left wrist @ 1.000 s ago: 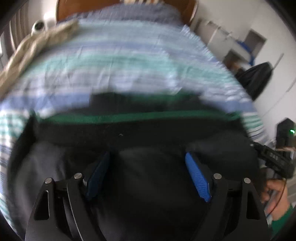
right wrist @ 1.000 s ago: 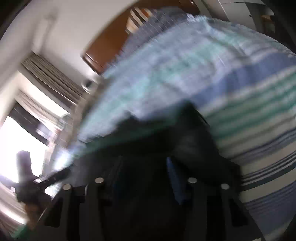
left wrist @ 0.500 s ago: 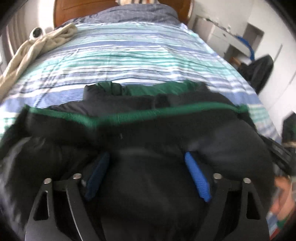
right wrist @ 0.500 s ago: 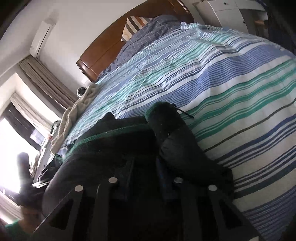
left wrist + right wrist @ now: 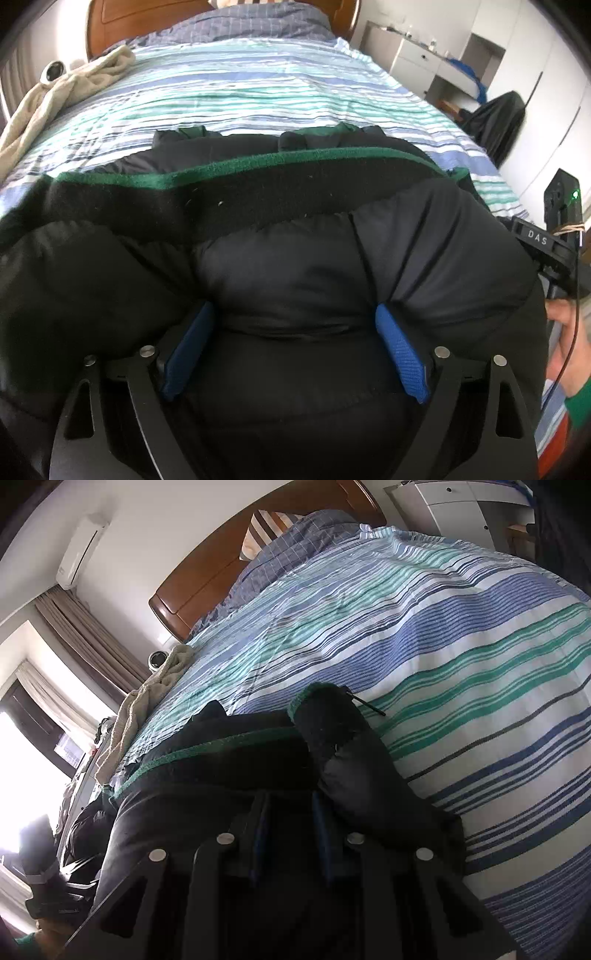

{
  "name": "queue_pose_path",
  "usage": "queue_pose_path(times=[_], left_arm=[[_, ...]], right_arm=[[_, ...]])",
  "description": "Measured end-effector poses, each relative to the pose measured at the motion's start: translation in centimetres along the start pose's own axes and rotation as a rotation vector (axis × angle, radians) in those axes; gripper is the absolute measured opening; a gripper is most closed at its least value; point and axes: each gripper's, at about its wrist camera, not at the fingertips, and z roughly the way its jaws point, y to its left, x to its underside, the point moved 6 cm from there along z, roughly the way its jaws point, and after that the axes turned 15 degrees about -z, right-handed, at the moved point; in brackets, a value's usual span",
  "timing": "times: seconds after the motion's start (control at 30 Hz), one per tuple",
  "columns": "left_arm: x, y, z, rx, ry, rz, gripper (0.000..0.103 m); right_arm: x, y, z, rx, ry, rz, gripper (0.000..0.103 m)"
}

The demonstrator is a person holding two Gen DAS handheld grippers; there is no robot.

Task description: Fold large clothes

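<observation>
A black puffy jacket (image 5: pixel 295 258) with a green-edged hem (image 5: pixel 236 168) lies bunched at the near end of the striped bed cover (image 5: pixel 258 85). My left gripper (image 5: pixel 293 308) points down at it with the blue pads (image 5: pixel 400 354) set wide. A thick roll of the jacket fills the gap and the pads press into it, while the jaws are opening. In the right wrist view the jacket (image 5: pixel 221 746) has a sleeve (image 5: pixel 351 760) trailing to the right. My right gripper (image 5: pixel 289 795) is nearly closed, pinching dark jacket fabric.
A beige towel (image 5: pixel 62 92) lies along the bed's left side beside a small white camera (image 5: pixel 53 70). A wooden headboard (image 5: pixel 221 576) and pillows are at the far end. White cabinets (image 5: pixel 417 62) and a dark chair (image 5: pixel 498 122) stand to the right. A person's hand (image 5: pixel 569 350) shows at the right edge.
The jacket has come down from in front of both cameras onto the bed, showing more of the striped cover. The right jaws have narrowed on the fabric. The blur has gone.
</observation>
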Motion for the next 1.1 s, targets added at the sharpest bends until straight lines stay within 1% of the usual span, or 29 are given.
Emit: queue_pose_path(times=[0.03, 0.07, 0.13, 0.17, 0.2, 0.23, 0.33, 0.4, 0.5, 0.53, 0.57, 0.63, 0.67, 0.7, 0.8, 0.9, 0.93, 0.97, 1.0, 1.03, 1.07, 1.1], left_arm=[[0.4, -0.2, -1.0, -0.017, 0.014, -0.002, 0.086], [0.9, -0.5, -2.3, -0.009, 0.017, 0.000, 0.085], [2.3, -1.3, -4.6, 0.018, -0.009, 0.030, 0.086], [2.9, -1.4, -4.9, 0.004, -0.015, 0.060, 0.086], [3.5, -1.5, -4.7, -0.019, -0.017, 0.084, 0.087], [3.9, -1.1, -4.0, -0.028, -0.014, 0.090, 0.087], [3.7, -0.2, -2.5, 0.002, -0.008, 0.053, 0.089], [3.6, -0.3, -2.0, -0.008, -0.002, 0.063, 0.090], [3.6, -0.5, -2.6, -0.038, 0.021, 0.067, 0.088], [3.8, -0.7, -3.6, -0.048, 0.033, 0.063, 0.083], [4.1, -1.2, -4.7, -0.038, 0.034, 0.065, 0.080], [5.7, -1.7, -6.7, -0.004, 0.019, 0.094, 0.080], [6.6, -1.7, -7.1, -0.008, 0.011, 0.110, 0.081], [7.3, -1.6, -6.9, -0.013, 0.005, 0.113, 0.081], [7.4, -0.8, -5.1, -0.005, -0.003, 0.082, 0.082], [7.2, -1.2, -4.2, -0.049, -0.014, 0.115, 0.084], [7.2, -1.2, -4.3, -0.051, -0.013, 0.118, 0.084], [7.3, -1.1, -4.7, -0.047, -0.007, 0.115, 0.083], [7.4, -1.0, -5.4, -0.043, 0.002, 0.105, 0.082], [7.8, -1.0, -6.7, -0.023, 0.010, 0.090, 0.079], [8.4, -1.0, -7.8, -0.005, 0.008, 0.089, 0.079], [9.1, -1.2, -8.8, 0.012, 0.000, 0.101, 0.079]], right_arm=[[0.0, 0.1, -0.1, 0.007, 0.002, -0.006, 0.022], [0.0, 0.1, -0.1, 0.010, 0.002, -0.008, 0.022], [0.1, 0.0, -0.2, 0.009, 0.001, -0.006, 0.022], [0.1, 0.0, -0.1, 0.007, 0.001, -0.004, 0.022], [0.0, 0.0, -0.1, 0.005, 0.000, -0.003, 0.022], [0.0, 0.0, -0.2, 0.008, 0.001, -0.004, 0.022], [0.0, 0.2, -0.2, 0.023, 0.007, -0.013, 0.022], [0.0, 0.2, -0.2, 0.032, 0.011, -0.016, 0.022], [0.0, 0.3, -0.1, 0.044, 0.022, -0.026, 0.022], [0.0, 0.3, -0.2, 0.054, 0.027, -0.034, 0.022], [0.0, 0.3, -0.2, 0.060, 0.028, -0.039, 0.022], [0.0, 0.4, -0.3, 0.066, 0.025, -0.043, 0.022], [0.0, 0.3, -0.3, 0.064, 0.023, -0.042, 0.022], [0.0, 0.3, -0.3, 0.062, 0.023, -0.041, 0.022], [-0.1, 0.4, -0.3, 0.072, 0.031, -0.047, 0.022], [-0.1, 0.6, -0.4, 0.104, 0.056, -0.061, 0.022], [-0.2, 0.8, -0.7, 0.124, 0.073, -0.077, 0.023], [-0.3, 1.2, -1.2, 0.145, 0.084, -0.098, 0.025], [-0.3, 1.5, -1.9, 0.160, 0.085, -0.113, 0.025], [-0.3, 1.9, -2.8, 0.168, 0.079, -0.126, 0.026], [0.1, 2.6, -4.5, 0.157, 0.058, -0.140, 0.026], [0.4, 3.2, -5.7, 0.140, 0.041, -0.151, 0.029]])
